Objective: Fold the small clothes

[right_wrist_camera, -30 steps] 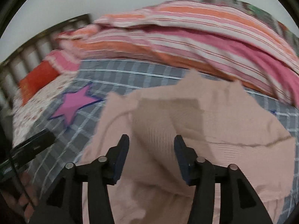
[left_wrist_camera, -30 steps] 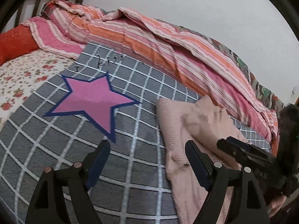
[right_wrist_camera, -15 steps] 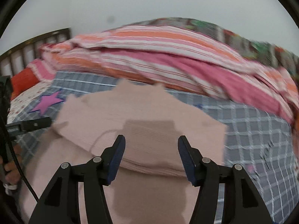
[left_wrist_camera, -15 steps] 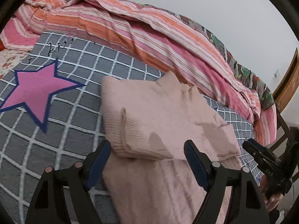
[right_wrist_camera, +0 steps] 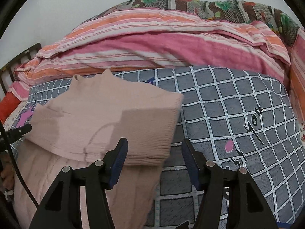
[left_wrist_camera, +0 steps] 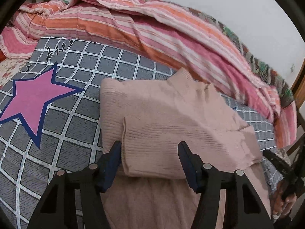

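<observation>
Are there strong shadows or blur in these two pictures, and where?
Left wrist view: a soft shadow crosses the pink sweater; the striped quilt is smeared toward the right edge. Right wrist view: a darker shadow patch lies on the sweater above the right claw; straight lines bend near the rim.

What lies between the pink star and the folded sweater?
Only bare grey checked blanket separates the pink star from the sweater; the left wrist view shows this stretch plainly.

Sweater (left_wrist_camera: 167,118) spread on checked blanket (left_wrist_camera: 80,129), folded edge between left jaws, reaching only the left of the right jaws. Star (left_wrist_camera: 36,99) left of it. Striped quilt (right_wrist_camera: 162,45) heaped beyond.
</observation>
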A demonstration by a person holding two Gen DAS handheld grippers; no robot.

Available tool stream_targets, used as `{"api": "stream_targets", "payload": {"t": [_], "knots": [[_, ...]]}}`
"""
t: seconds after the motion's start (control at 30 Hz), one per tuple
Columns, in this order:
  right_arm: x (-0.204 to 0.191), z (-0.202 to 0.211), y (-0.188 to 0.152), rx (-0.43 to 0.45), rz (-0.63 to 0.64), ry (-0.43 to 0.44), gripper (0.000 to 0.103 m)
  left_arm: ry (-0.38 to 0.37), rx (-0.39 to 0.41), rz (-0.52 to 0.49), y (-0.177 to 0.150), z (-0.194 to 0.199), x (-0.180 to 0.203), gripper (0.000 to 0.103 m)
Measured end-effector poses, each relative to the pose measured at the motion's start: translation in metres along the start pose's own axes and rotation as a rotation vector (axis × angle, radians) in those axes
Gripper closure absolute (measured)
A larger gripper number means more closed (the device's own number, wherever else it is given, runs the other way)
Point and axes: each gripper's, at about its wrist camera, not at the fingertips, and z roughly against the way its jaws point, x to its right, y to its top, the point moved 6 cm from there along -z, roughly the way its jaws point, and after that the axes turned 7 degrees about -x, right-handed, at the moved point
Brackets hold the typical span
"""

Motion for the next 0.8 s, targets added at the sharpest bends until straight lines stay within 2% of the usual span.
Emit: {"api": "stream_targets", "payload": {"t": [0.1, 0.13, 0.2, 0.27, 0.3, 0.43, 0.53, 0.6, 0.73, 0.8], "knots": [[0.008, -0.004, 0.002, 0.007, -0.024, -0.026, 0.045, 0.043, 0.003, -0.008, 0.002, -0.005, 0.003, 0.047], [0.010, -0.005, 0.002, 0.005, -0.034, -0.037, 0.045, 0.060, 0.007, -0.012, 0.003, -0.006, 0.004, 0.056], [0.017, -0.011, 0.003, -0.013, -0.061, -0.039, 0.045, 0.074, 0.005, -0.015, 0.005, -0.008, 0.004, 0.084], [0.021, -0.017, 0.002, -0.036, -0.083, -0.024, 0.045, 0.048, 0.005, -0.009, 0.008, -0.011, 0.005, 0.094], [0.022, -0.019, 0.002, -0.042, -0.088, -0.019, 0.045, 0.039, 0.022, -0.007, 0.011, -0.009, 0.006, 0.094], [0.022, -0.015, 0.005, -0.014, -0.081, -0.013, 0.045, 0.001, 0.171, -0.030, 0.027, 0.018, 0.017, 0.095], [0.019, -0.010, 0.010, 0.020, -0.064, -0.023, 0.045, 0.036, 0.218, -0.023, 0.031, 0.023, 0.016, 0.095], [0.017, -0.014, 0.011, 0.014, -0.055, -0.035, 0.045, 0.063, 0.202, -0.006, 0.030, 0.017, 0.012, 0.094], [0.016, -0.028, 0.007, -0.041, -0.052, -0.056, 0.046, 0.122, 0.076, 0.024, 0.024, -0.006, 0.001, 0.094], [0.017, -0.033, 0.004, -0.067, -0.052, -0.074, 0.046, 0.118, 0.022, 0.043, 0.020, -0.016, -0.005, 0.092]]}}
